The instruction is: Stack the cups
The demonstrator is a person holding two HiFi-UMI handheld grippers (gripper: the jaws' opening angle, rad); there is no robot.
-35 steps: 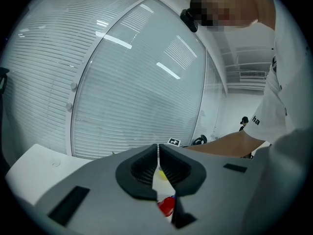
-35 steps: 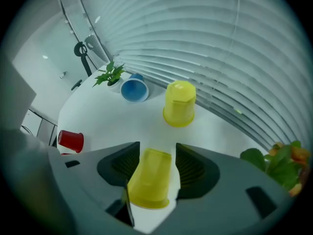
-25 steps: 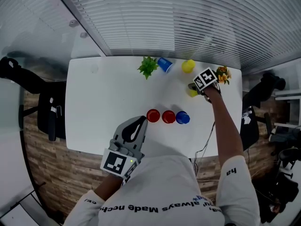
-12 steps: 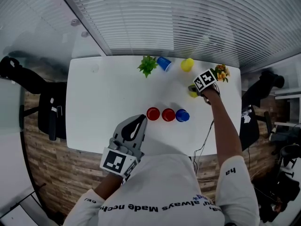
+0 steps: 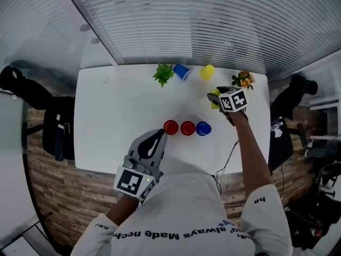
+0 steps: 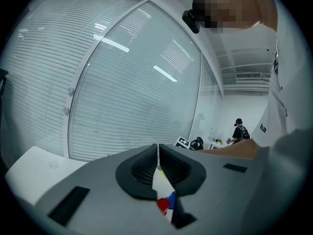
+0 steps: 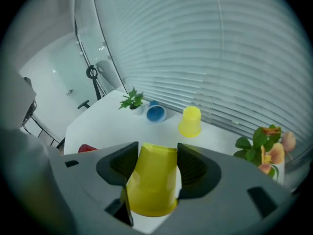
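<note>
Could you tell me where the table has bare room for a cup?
Bare: the white table's left half, bordered by the green plant and leftmost red plastic cup. Crowded: back right, with tipped blue cup, inverted yellow cup, orange flowers, right gripper holding a second yellow cup.

White short-sleeve tee (image 5: 186,220) with dark lettering, grey left gripper (image 5: 159,136) and right gripper (image 5: 216,98), black ribbed pads (image 7: 194,169), 2 black-and-white marker cubes (image 5: 131,183).

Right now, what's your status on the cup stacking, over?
Left gripper shut, empty. Right gripper shut on upside-down yellow plastic cup. Second yellow plastic cup ahead, nothing seen between.
</note>
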